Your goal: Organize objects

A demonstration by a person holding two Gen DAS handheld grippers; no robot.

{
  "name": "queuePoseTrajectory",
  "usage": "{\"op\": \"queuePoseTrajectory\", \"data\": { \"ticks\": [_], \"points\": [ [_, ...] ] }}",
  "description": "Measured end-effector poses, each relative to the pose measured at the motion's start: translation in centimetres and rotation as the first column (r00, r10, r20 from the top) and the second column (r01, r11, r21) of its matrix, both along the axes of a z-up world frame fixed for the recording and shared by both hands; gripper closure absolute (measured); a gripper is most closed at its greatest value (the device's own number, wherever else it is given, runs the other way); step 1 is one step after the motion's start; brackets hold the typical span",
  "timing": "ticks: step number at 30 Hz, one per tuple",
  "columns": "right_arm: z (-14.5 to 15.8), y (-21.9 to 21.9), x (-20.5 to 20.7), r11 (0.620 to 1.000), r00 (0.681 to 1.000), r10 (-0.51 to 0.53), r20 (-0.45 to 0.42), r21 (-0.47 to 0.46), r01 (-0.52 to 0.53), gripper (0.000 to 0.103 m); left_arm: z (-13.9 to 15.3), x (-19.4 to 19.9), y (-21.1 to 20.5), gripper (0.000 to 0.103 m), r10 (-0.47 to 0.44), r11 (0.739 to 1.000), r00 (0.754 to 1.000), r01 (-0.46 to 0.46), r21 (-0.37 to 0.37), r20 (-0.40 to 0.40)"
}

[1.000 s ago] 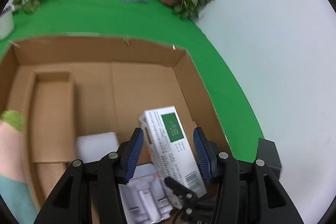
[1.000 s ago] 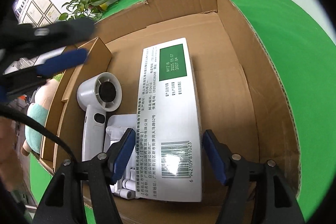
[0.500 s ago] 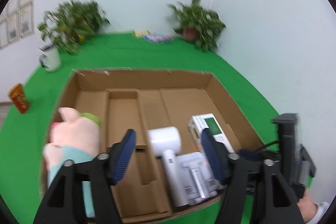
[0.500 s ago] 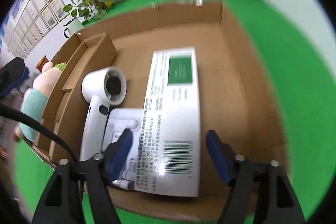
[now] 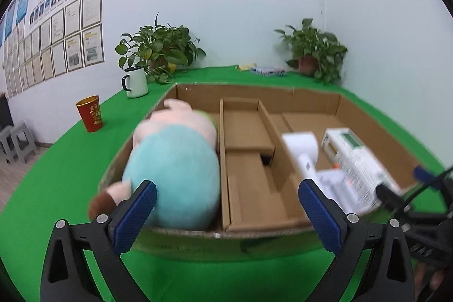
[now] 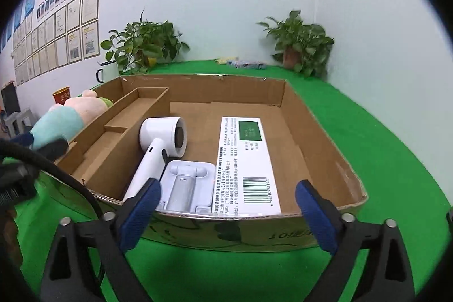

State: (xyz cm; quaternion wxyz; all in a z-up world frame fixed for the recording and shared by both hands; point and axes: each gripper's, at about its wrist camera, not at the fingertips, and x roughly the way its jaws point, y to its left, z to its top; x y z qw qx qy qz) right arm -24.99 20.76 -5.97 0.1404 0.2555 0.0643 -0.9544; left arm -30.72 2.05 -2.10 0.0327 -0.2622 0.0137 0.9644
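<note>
Both grippers have drawn back from inside the cardboard box (image 6: 320,137) and now sit outside its near wall, above the green table (image 5: 70,160). Farthest left in the box, the plush pig (image 5: 175,157) fills the left compartment; the middle compartments hold nothing. In the wide right compartment lie the white hair dryer (image 6: 158,149), its nozzle toward the far wall, a white plastic stand (image 6: 187,183) just beside its handle, and the white medicine box (image 6: 246,160) flat, barcode toward the near wall. The left gripper (image 5: 226,214) has its blue fingers spread apart and grips nothing. The right gripper (image 6: 226,214) is likewise spread wide and unloaded.
</note>
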Motion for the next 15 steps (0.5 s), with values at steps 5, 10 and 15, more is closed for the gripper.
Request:
{"op": "queuePoseTrajectory", "data": {
  "ticks": [5,10,15],
  "points": [
    [0.1,-0.1,0.0,0.999,0.999,-0.033,-0.025,0.013,0.033,0.001,-1.8,0.3,1.7,0.001,0.008,0.996,1.0,-0.01,-0.093,-0.023],
    [-0.1,0.0,-0.2,0.999,0.999,-0.033,-0.023,0.012,0.033,0.001,-1.6,-0.7,2.1,0.0,0.011,0.995,1.0,-0.012,-0.095,-0.01],
    [-0.2,0.0,-0.4,0.999,0.999,-0.032,-0.023,0.014,0.032,0.001,-1.2,-1.6,2.6,0.0,0.017,0.994,1.0,-0.017,-0.111,-0.002]
  ]
}}
